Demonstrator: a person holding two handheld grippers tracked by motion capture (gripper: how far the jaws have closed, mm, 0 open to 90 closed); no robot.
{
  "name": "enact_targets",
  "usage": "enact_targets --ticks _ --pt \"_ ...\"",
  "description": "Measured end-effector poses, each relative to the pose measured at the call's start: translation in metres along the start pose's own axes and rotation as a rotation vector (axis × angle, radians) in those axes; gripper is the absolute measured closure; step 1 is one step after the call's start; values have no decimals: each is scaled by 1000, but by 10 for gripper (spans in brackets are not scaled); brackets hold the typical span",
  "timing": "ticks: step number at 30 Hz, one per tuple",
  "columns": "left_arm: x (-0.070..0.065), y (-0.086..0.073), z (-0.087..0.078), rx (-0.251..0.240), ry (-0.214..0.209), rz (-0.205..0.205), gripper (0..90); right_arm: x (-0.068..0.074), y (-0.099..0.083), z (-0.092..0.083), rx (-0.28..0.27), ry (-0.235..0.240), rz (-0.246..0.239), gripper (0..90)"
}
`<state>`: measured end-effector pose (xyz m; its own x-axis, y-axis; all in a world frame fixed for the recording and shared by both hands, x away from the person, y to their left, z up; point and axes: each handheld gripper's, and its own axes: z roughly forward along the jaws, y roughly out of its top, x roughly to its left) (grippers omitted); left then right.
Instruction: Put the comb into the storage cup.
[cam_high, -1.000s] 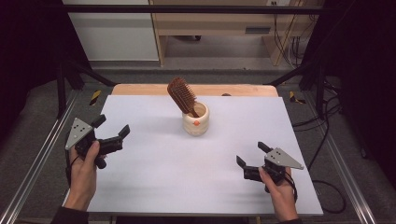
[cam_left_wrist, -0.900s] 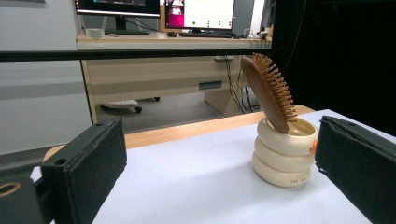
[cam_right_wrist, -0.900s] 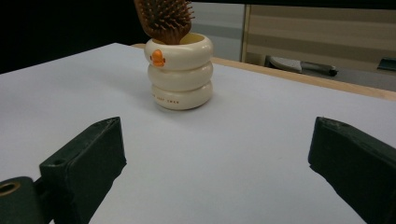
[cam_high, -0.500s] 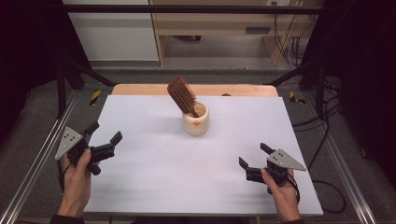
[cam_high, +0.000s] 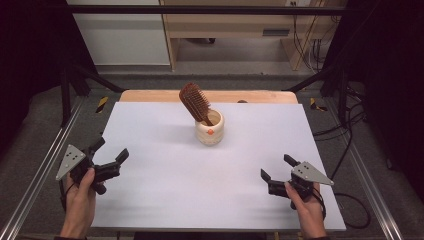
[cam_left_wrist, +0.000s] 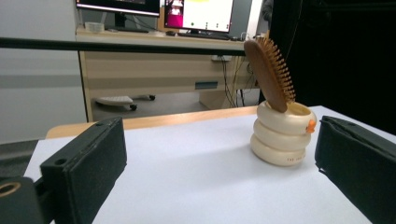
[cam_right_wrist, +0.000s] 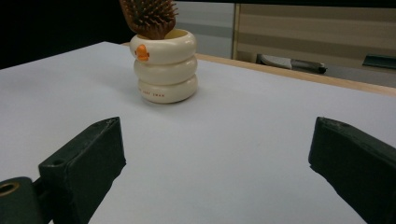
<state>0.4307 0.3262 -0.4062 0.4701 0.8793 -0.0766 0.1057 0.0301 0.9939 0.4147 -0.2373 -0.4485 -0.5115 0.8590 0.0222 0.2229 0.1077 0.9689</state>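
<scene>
I see the left hand-held gripper (cam_high: 107, 159) now sitting lower and farther out toward the near left edge of the counter (cam_high: 165, 200) than it did a second ago, when it stood closer in and higher up the white surface; over the same interval the right hand-held gripper (cam_high: 276, 175) has drifted only slightly toward the near right corner. Both have their jaws spread wide and hold nothing, which each gripper view confirms, with open white surface between the black pads. The brush (cam_high: 195, 102) stands head-up in the cup (cam_high: 209, 131), leaning left and away from me, with its handle down inside; the cup sits upright near the far middle of the counter, well apart from both grippers. In the left gripper view the brush (cam_left_wrist: 270, 74) and cup (cam_left_wrist: 281, 135) lie ahead and to the right of that gripper's line; in the right gripper view the cup (cam_right_wrist: 164, 65) lies ahead and left. I judge the retreat of the left side as a pull-back to a rest position, not an approach: the brush is seated, nothing is gripped, and the placement appears complete.
</scene>
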Motion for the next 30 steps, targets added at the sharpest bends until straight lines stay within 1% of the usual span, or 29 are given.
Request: enact_targets --ticks 2,5,7,10,13,15,21,25,27,28,30 --pt "0 -4 -1 6 0 -5 24 -1 -2 -1 2 1 -11 39" --pt "-1 -10 -1 12 1 -15 24 -3 -4 -3 0 0 -7 39" --pt "-2 -13 -1 9 1 -29 24 -5 -5 -4 -8 -1 3 41" --pt "-3 -18 -2 8 -4 -38 24 -6 -5 -3 -17 3 -7 40" --pt "-4 -23 -1 10 -8 -57 24 -6 -4 -3 -26 9 -7 38" --pt "-5 -25 -1 15 -12 -62 24 -6 -4 -3 -34 9 -10 37" --pt "-10 -29 -2 15 -15 -52 24 -4 -6 -2 -38 24 -8 43" --pt "-17 -29 -4 25 -23 -10 24 -3 -7 2 -31 36 2 43" --pt "-22 -31 -4 32 -29 -5 24 -3 -8 4 -27 38 5 43" --pt "-23 -32 -3 41 -29 3 24 -3 -9 4 -26 39 14 43" --pt "-27 -35 -2 52 -28 5 24 -3 -10 6 -24 38 21 44"
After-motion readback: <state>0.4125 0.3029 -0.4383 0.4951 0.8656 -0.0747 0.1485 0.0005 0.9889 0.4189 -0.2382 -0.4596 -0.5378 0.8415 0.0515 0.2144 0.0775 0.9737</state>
